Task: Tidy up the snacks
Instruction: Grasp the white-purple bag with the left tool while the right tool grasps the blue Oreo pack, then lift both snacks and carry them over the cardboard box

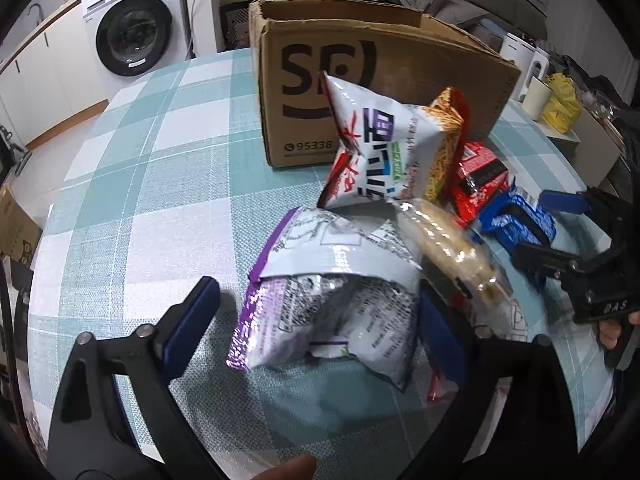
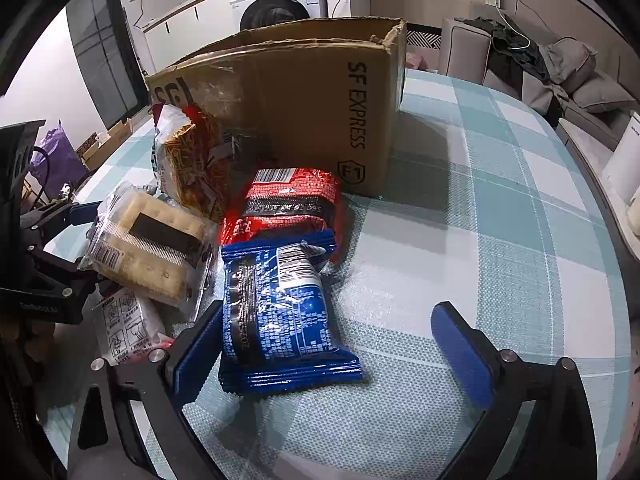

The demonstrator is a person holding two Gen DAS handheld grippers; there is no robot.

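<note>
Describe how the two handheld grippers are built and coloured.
Both the left gripper and the right gripper have matte black frames with angular linkage arms, silver pivot pins and flat blue finger pads. Pale lettering marks the black bodies. No sleeves show.

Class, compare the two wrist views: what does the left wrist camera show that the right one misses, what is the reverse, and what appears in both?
Only the left wrist view shows the crumpled silver and purple foil bag between the left gripper fingers. Only the right wrist view shows the box's SF EXPRESS side. Both show the brown cardboard box, blue snack packet, red snack packet and clear-wrapped crackers.
</note>
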